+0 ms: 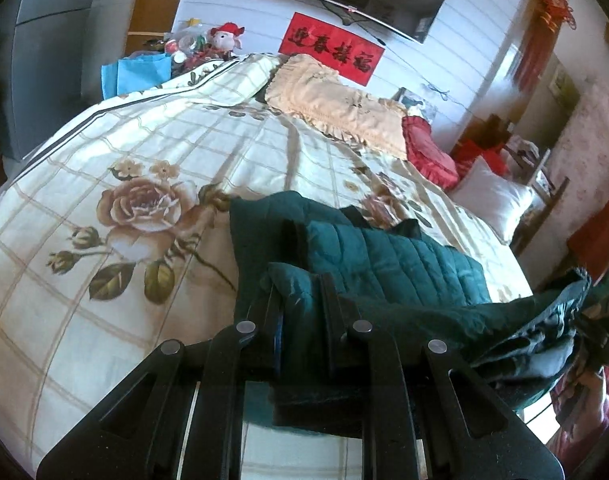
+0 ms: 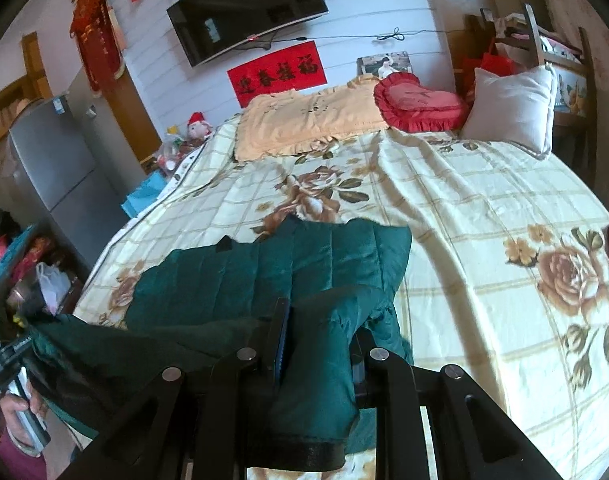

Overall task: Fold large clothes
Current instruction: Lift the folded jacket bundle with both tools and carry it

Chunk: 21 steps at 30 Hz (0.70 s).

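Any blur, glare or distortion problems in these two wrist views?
Left wrist view: heavy fisheye bending, right edge smeared where the green jacket trails off, left gripper sharp. Right wrist view: same curvature, sunlight bands across the bedspread, a faint reflection on the TV, right gripper in shadow.

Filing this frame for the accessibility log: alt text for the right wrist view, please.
The right gripper is shut on a fold of a dark green quilted jacket, which lies on a bed covered in a cream checked rose-print sheet. At the bed's far end lie a peach pillow, a red heart cushion and a white pillow, below a wall-mounted TV.
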Each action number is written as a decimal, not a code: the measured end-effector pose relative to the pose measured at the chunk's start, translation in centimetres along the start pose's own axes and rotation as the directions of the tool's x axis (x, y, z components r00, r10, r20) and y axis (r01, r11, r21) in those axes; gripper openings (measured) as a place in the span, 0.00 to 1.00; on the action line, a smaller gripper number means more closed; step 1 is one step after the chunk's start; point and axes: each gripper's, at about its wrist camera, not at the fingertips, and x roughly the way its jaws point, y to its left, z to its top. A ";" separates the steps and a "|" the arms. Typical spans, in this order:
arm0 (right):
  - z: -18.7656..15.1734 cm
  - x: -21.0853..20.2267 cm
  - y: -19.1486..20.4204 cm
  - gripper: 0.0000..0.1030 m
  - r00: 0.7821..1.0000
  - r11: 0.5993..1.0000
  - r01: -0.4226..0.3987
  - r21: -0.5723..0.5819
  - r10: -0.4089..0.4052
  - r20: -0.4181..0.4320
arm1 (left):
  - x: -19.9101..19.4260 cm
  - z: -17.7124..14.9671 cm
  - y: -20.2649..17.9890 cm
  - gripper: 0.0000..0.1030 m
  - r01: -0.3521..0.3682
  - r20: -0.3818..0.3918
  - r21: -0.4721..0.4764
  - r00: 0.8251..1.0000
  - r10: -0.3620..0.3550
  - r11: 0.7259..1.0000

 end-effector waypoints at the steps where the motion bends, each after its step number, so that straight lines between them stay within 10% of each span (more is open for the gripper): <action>1: 0.4 0.5 0.0 0.19 1.000 1.000 0.006 -0.001 -0.006 -0.003 | 0.6 0.5 0.0 0.14 -0.006 0.000 -0.004 1.000 0.006 1.000; 21: 5.8 11.5 -2.4 0.19 0.980 0.985 0.171 0.037 -0.166 -0.111 | 10.9 5.9 0.3 0.14 -0.148 -0.043 -0.002 0.988 0.148 0.989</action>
